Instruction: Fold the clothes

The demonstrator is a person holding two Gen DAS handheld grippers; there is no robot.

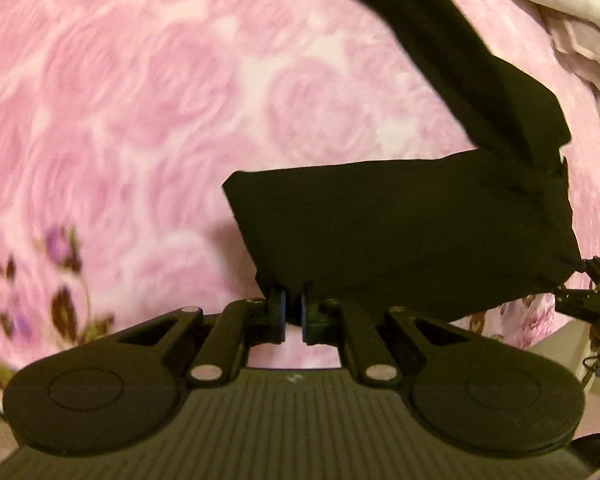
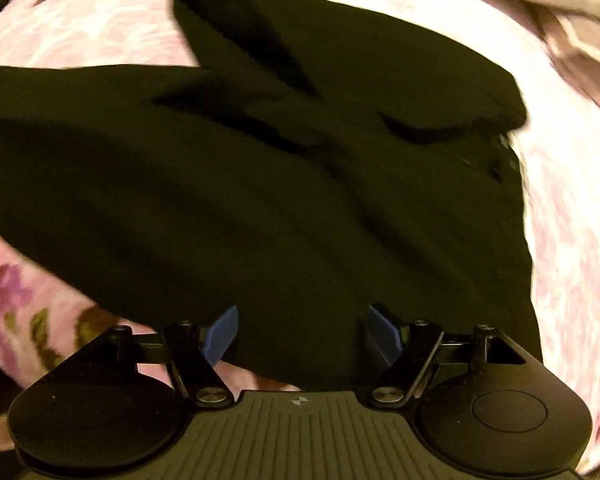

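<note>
A black garment [image 1: 400, 236] lies over a pink rose-print bedspread [image 1: 140, 100]. In the left wrist view my left gripper [image 1: 294, 300] is shut on the garment's near edge and holds a flap of it lifted above the bed. A long black part runs up to the far right. In the right wrist view the same black garment [image 2: 280, 168] fills most of the frame. My right gripper [image 2: 302, 326] is open, its blue pads [image 2: 220, 334] spread apart with the cloth's near edge lying between them. The right gripper also shows at the right edge of the left wrist view [image 1: 588, 296].
A rumpled cream and pale pink blanket [image 1: 560, 8] lies at the far right of the bed, also in the right wrist view [image 2: 560, 20]. A purple flower print [image 1: 60, 248] marks the bedspread at the near left.
</note>
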